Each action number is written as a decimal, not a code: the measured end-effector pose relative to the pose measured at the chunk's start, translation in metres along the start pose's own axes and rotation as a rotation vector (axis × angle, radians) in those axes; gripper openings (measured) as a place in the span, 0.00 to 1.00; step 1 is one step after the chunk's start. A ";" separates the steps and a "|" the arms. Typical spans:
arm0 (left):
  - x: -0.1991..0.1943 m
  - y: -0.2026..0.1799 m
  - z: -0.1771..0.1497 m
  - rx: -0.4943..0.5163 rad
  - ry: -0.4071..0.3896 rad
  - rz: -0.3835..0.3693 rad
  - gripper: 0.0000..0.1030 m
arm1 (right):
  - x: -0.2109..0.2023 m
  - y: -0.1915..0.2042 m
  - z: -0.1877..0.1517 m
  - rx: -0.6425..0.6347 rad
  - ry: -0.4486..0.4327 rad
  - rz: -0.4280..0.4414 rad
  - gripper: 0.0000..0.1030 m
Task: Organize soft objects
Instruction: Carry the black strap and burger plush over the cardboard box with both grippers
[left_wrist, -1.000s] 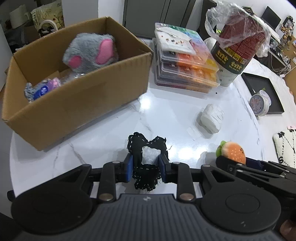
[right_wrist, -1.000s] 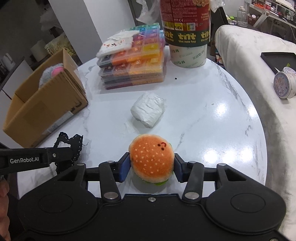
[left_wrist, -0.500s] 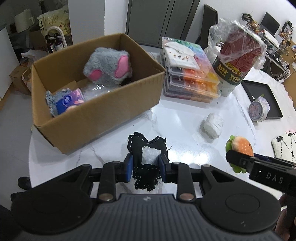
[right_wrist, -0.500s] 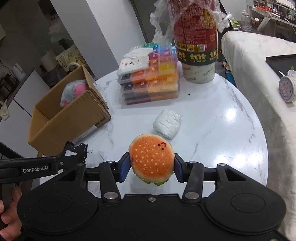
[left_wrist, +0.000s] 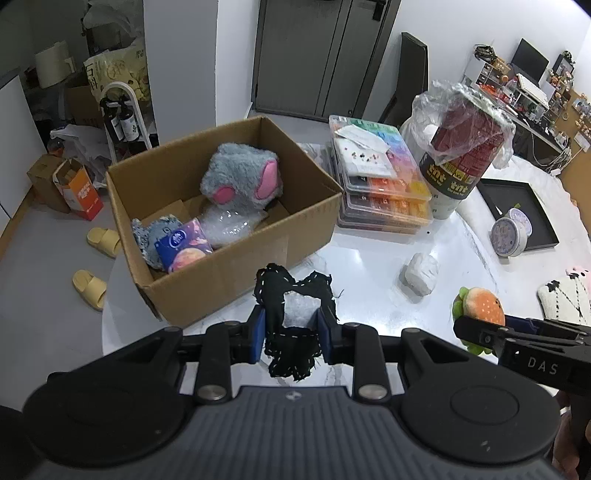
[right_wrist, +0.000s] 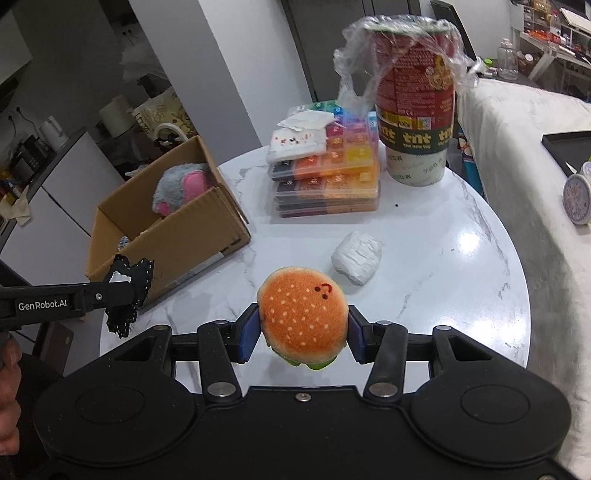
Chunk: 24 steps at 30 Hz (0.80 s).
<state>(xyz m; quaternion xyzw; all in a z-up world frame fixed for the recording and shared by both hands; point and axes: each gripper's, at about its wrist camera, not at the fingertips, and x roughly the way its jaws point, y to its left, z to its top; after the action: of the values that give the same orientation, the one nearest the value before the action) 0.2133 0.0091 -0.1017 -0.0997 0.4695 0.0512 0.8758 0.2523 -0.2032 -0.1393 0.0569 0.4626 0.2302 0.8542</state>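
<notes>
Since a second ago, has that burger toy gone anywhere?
Yes. The burger toy, clamped in the right hand-held gripper, has risen: in the right wrist view the white bundle and table look farther below.

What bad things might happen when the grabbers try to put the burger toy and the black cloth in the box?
1. The black cloth hangs loose below the left gripper; it might snag the cardboard box wall.
2. The burger plush is round, pinched by the right gripper at its sides; it might slip out.
</notes>
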 end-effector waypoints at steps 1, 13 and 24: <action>-0.002 0.001 0.001 0.001 -0.003 0.000 0.28 | -0.003 0.002 0.001 -0.002 -0.004 0.001 0.46; -0.026 0.013 0.010 0.016 -0.054 0.000 0.28 | -0.025 0.029 0.011 -0.044 -0.051 0.002 0.46; -0.047 0.040 0.021 -0.011 -0.101 0.020 0.28 | -0.035 0.059 0.023 -0.084 -0.079 0.042 0.46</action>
<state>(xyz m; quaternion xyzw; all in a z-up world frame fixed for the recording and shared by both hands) 0.1965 0.0531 -0.0565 -0.0970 0.4256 0.0675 0.8972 0.2344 -0.1641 -0.0810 0.0398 0.4173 0.2649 0.8684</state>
